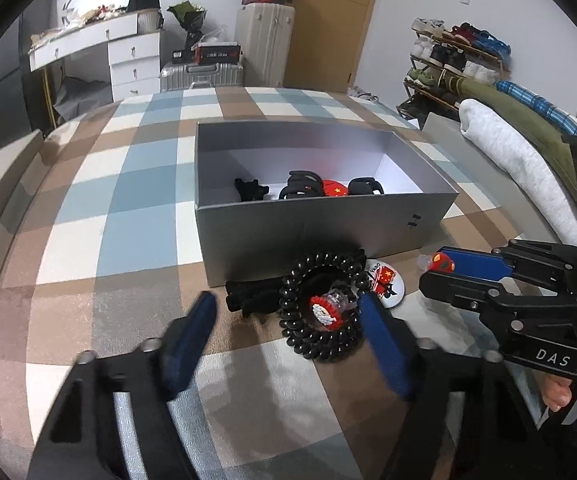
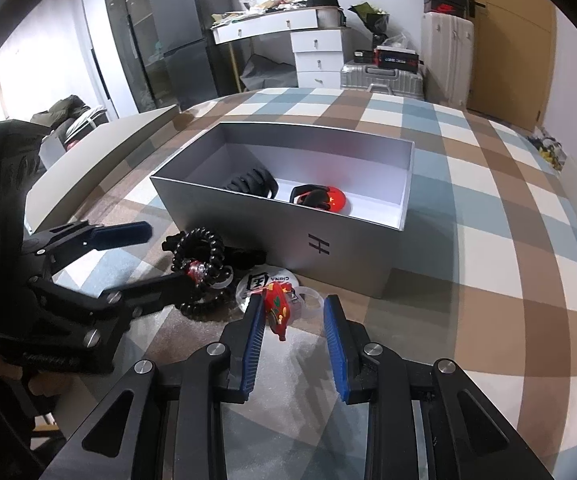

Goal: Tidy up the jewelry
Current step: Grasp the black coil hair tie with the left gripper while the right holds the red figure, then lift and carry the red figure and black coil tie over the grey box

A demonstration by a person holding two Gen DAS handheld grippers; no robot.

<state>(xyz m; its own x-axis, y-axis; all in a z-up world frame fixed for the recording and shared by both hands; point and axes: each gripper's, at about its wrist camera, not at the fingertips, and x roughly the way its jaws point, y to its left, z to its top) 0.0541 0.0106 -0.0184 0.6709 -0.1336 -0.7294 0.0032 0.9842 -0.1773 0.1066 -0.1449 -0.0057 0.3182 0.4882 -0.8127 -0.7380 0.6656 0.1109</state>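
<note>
From the left wrist view, we see our left claw (image 1: 288, 340) wide apart, with nothing in it. Between its blue fingers lies the black coil hair tie (image 1: 320, 308), flat on the checked surface (image 1: 128, 208). A small Santa charm (image 1: 325, 312) sits in its middle. We think the coil is light, soft and springy, so it may stretch or bounce. It looks best to pinch the ring itself on one side, not the little charm, which may snap. A black bow (image 1: 248, 300) lies touching it on the left, and a round badge (image 1: 384, 280) on the right. The grey box (image 1: 328, 220) stands just behind, with dark clips already inside.

From the right wrist view, our right claw (image 2: 294, 320) is also apart and holds nothing. A red charm (image 2: 278, 306) on a clear ring (image 2: 310, 300) lies between its fingers, close to the left finger. We think it is tiny, hard and slippery. We should close slowly on the red part. The box is near, so the carry is short.
</note>
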